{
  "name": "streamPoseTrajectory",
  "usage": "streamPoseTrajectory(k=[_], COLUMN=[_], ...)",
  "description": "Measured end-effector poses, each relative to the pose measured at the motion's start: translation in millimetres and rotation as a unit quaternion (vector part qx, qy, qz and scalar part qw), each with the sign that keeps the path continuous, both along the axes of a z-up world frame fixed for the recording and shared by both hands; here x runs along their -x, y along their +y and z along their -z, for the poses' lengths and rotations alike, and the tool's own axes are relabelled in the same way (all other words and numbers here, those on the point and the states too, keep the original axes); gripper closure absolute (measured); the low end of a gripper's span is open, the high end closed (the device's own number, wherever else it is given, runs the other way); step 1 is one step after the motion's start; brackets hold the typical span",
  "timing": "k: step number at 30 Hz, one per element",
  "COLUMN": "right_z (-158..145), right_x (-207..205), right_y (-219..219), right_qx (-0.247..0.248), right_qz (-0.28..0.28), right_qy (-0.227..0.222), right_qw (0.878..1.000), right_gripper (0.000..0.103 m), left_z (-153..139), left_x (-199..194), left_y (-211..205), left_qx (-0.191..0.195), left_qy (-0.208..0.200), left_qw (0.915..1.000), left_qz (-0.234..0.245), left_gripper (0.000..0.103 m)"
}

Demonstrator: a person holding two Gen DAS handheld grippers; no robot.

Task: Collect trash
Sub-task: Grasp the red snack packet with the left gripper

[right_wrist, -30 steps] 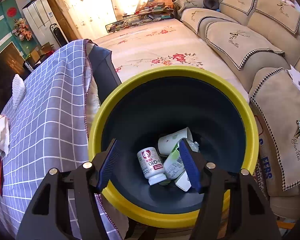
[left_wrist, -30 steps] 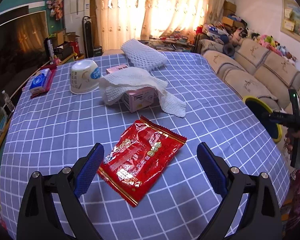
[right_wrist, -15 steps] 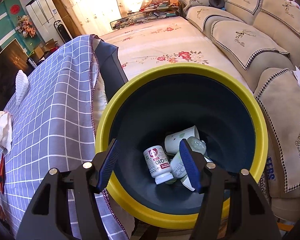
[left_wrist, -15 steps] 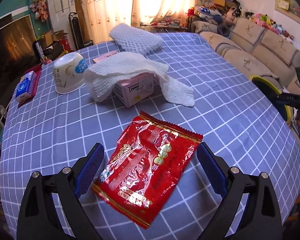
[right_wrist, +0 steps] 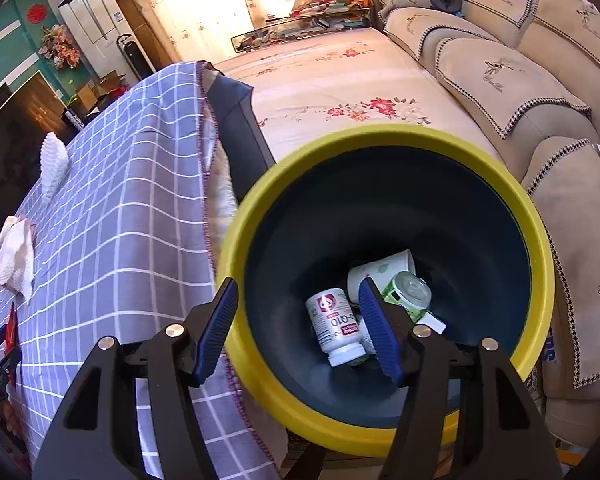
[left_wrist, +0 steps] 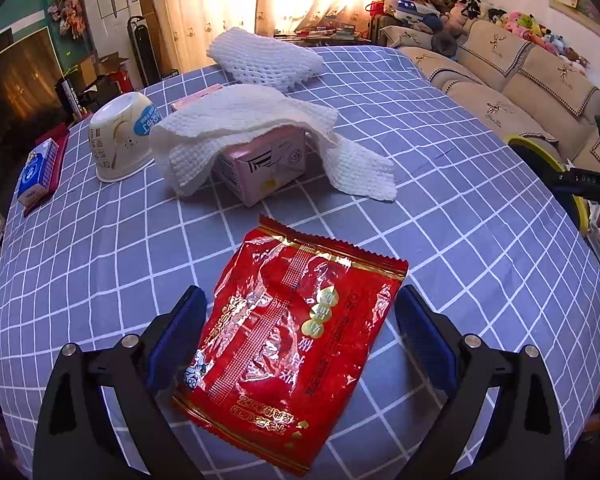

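Since the earlier frame, left claw point(left_wrist: 298, 320) has advanced over the surface; flat red foil snack wrapper point(left_wrist: 292, 336) now lies between its spread blue pads point(left_wrist: 180, 332), claw released, nothing gripped. Whether the pads touch the wrapper's edges cannot be told. Behind it: white mesh cloth point(left_wrist: 260, 120) draped over a pink carton point(left_wrist: 260, 168), an overturned cream plastic tub point(left_wrist: 120, 136), a white foam net sleeve point(left_wrist: 264, 58), all on the blue checked tablecloth point(left_wrist: 440, 160).

Right wrist view: right claw point(right_wrist: 296, 328) has shifted slightly, hanging over the yellow-rimmed dark bin point(right_wrist: 380, 136) beside the surface, jaws apart and empty. Inside: a white pill bottle point(right_wrist: 334, 326), a paper cup point(right_wrist: 384, 270), a green can point(right_wrist: 408, 290).

Step judged: picking up the wrapper. Next move calls for lowering and clenching on thin, crinkly foil, then carrying to the bin. Only the right view shows the bin's contents; only the left shows the wrapper clearly.
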State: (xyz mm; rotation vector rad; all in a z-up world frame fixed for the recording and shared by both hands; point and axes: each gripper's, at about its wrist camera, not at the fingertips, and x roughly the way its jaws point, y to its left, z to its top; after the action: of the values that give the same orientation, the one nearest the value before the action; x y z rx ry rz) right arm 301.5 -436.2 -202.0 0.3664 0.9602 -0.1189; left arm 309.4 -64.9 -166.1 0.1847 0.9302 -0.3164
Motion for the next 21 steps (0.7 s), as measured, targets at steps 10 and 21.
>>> streamPoseTrajectory(k=[10, 21], right_z=[-13.2, -10.0], right_x=[10.9, 33.3], right_y=[6.6, -5.4], right_qx=[-0.008, -0.025], right_qz=[-0.007, 0.001], right_qy=[-0.022, -0.031], right_qw=[1.000, 0.999], right_gripper=[0.043, 0.043], left_z=[-8.9, -33.5], left_x=[0.0, 16.5], left_y=[-7.0, -24.4], left_qx=[0.005, 0.040], left_qy=[-0.007, -0.006], left_qw=[0.9999, 0.9986], left_qz=[0.013, 0.034], left_gripper=[0.053, 0.081])
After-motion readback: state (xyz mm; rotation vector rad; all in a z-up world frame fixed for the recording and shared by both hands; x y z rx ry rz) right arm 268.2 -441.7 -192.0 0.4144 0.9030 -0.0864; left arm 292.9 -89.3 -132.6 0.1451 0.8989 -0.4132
